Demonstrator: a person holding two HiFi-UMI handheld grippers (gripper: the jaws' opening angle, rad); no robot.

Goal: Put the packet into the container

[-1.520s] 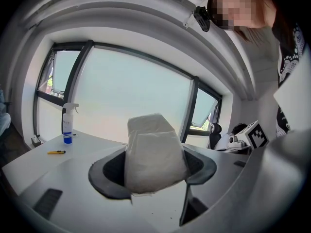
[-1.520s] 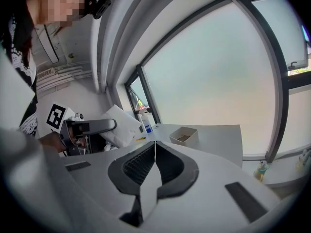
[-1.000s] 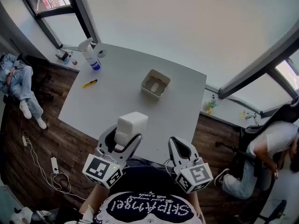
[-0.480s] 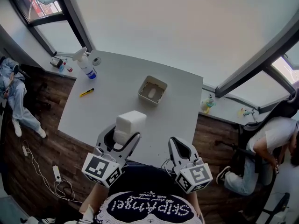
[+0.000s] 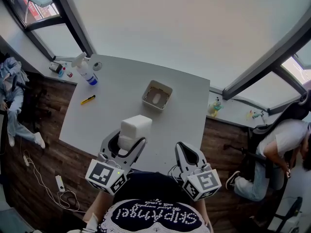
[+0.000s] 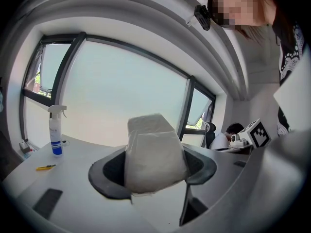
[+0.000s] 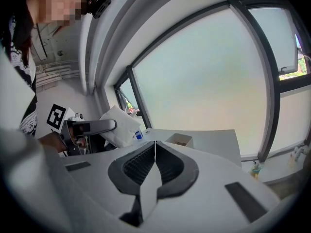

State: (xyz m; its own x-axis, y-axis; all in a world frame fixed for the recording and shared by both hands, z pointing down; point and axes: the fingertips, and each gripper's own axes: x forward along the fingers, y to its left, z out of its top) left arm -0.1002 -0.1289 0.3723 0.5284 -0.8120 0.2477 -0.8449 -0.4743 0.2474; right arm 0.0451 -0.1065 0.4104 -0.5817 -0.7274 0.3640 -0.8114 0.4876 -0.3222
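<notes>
A white packet (image 5: pixel 134 129) sits clamped in my left gripper (image 5: pixel 127 147) above the near edge of the grey table (image 5: pixel 112 110). In the left gripper view the packet (image 6: pixel 154 153) fills the space between the dark jaws. The beige open container (image 5: pixel 157 95) stands on the table's far right part, well beyond the packet; it also shows small in the right gripper view (image 7: pixel 179 140). My right gripper (image 5: pixel 187 158) hovers at the near right edge, shut with nothing in it, its jaws meeting in the right gripper view (image 7: pixel 155 163).
A spray bottle (image 5: pixel 83 69) and a roll of tape (image 5: pixel 97 65) stand at the table's far left corner, a yellow marker (image 5: pixel 87 99) lies left of centre. A person sits on a chair (image 5: pixel 279 147) to the right. Cables (image 5: pixel 46 176) lie on the wooden floor.
The head view has shifted slightly, so the table and container sit a little higher and leftward in the picture. Both grippers and the held packet keep their places.
</notes>
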